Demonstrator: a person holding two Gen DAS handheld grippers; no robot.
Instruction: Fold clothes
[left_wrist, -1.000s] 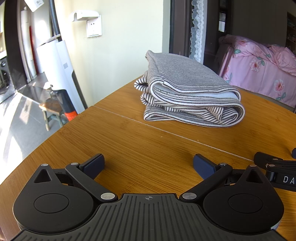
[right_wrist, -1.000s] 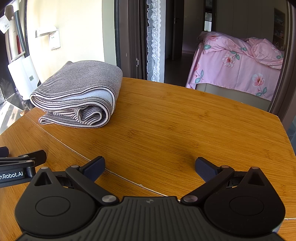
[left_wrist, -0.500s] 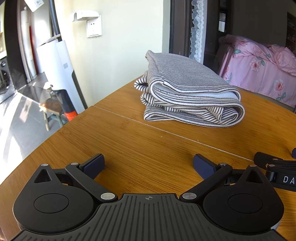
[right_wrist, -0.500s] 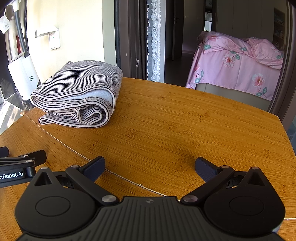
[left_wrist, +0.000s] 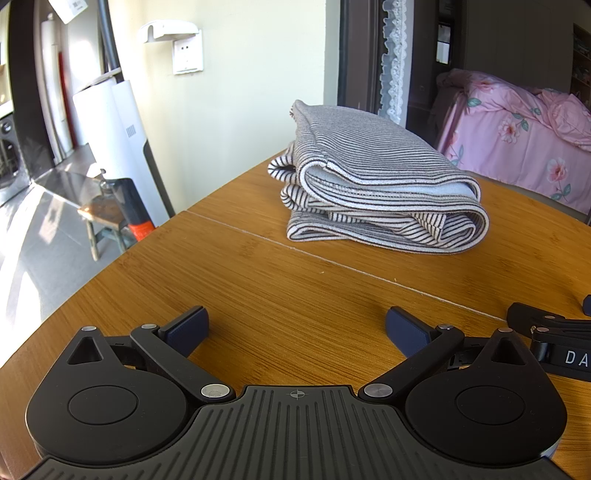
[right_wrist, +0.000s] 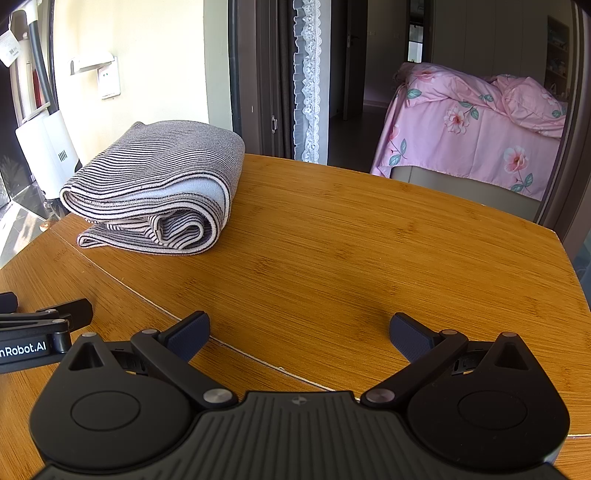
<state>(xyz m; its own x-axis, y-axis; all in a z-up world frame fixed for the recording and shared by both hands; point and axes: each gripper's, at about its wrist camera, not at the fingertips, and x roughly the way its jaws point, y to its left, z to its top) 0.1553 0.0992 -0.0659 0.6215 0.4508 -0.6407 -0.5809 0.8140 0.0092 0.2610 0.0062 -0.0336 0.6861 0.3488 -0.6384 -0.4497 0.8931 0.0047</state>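
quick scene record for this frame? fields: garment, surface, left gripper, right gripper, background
garment: striped garment, folded into a bundle
surface: wooden table, seam across it
left gripper: open, holding nothing, short of the garment
right gripper: open, holding nothing, garment ahead to its left
background: pink floral bedding, lace curtain

Wooden table (left_wrist: 280, 295), pink floral bedding (right_wrist: 476, 122)

Striped grey-and-white garment (left_wrist: 373, 184), folded into a thick bundle, lying on wooden table (left_wrist: 258, 288)
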